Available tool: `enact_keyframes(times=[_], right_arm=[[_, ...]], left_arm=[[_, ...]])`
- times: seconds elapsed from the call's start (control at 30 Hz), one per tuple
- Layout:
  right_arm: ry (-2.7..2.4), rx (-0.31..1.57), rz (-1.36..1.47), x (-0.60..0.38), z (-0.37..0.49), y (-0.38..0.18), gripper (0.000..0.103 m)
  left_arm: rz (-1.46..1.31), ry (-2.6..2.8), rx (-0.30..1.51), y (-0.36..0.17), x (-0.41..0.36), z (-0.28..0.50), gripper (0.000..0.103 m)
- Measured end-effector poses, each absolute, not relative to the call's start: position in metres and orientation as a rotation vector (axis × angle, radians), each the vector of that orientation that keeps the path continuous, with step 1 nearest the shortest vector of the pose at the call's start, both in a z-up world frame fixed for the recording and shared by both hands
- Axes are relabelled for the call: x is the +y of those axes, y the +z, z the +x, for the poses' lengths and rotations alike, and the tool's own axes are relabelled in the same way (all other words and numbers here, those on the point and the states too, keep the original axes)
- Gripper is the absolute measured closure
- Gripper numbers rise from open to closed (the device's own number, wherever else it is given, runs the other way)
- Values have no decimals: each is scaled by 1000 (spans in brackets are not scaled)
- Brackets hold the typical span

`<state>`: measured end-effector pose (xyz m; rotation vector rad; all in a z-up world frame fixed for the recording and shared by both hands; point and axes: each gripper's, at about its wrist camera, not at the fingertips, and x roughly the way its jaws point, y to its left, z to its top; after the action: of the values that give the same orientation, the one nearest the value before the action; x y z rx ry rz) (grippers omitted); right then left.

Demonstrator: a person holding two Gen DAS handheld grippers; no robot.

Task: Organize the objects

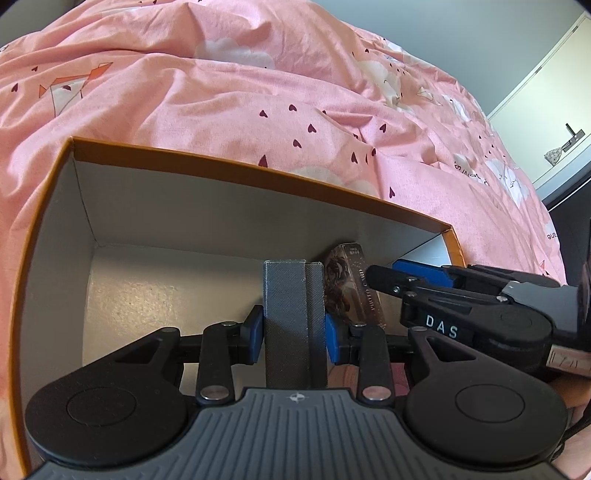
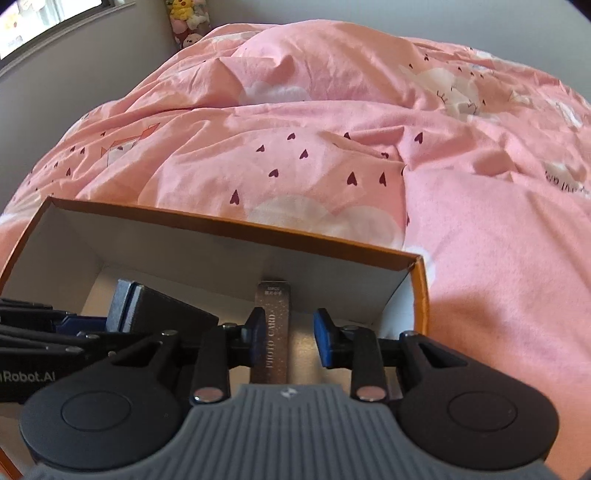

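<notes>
The grey case [image 1: 291, 325] stands on end inside the orange box [image 1: 258, 176], and the left hand-held gripper [image 1: 294, 334] pinches it, a blue pad pressed to each side. Just beside it, toward the box's right wall, stands the brown photo card pack [image 1: 349, 284], close against the case.

Switch to the right wrist view and the pack [image 2: 272, 332] takes centre stage: "PHOTO CARD" reads along its narrow face, and it sits between the fingers of the right hand-held gripper [image 2: 290, 341]. The left pad lies against the pack; the right pad [image 2: 324, 341] stands clear of it, a gap showing box floor between them, so the jaws are spread and not clamped. This view also catches the grey case [image 2: 155, 314] from the side, a dark slab leaning left of the pack, with the left gripper's black linkage crossing in from the frame's edge.

Back in the left view, the right gripper [image 1: 388, 275] reaches over the box's right wall, "DAS" printed on its body.

The box rests on a bed under a pink duvet [image 2: 369, 147] printed with dark hearts and white clouds. Beyond the box, only the right view shows plush toys [image 2: 184, 18] in the far corner; only the left shows a white door [image 1: 535, 103].
</notes>
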<state>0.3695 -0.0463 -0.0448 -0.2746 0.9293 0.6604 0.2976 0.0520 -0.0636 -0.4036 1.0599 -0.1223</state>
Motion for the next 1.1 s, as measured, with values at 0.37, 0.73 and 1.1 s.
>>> enact_keyframes(times=[0.37,0.73,1.1], right_arm=[[833,897,-313,-46,362,-30,94],[742,973,-428,-38,370,-61,103],[692,863,-332,-72,371,-22,103]], left_arm=[[-413,-86,1050,-61,57,302,66],[-442,-116,1042,-60,59,308,66],[-543,-217,992,-58,40,322,66]])
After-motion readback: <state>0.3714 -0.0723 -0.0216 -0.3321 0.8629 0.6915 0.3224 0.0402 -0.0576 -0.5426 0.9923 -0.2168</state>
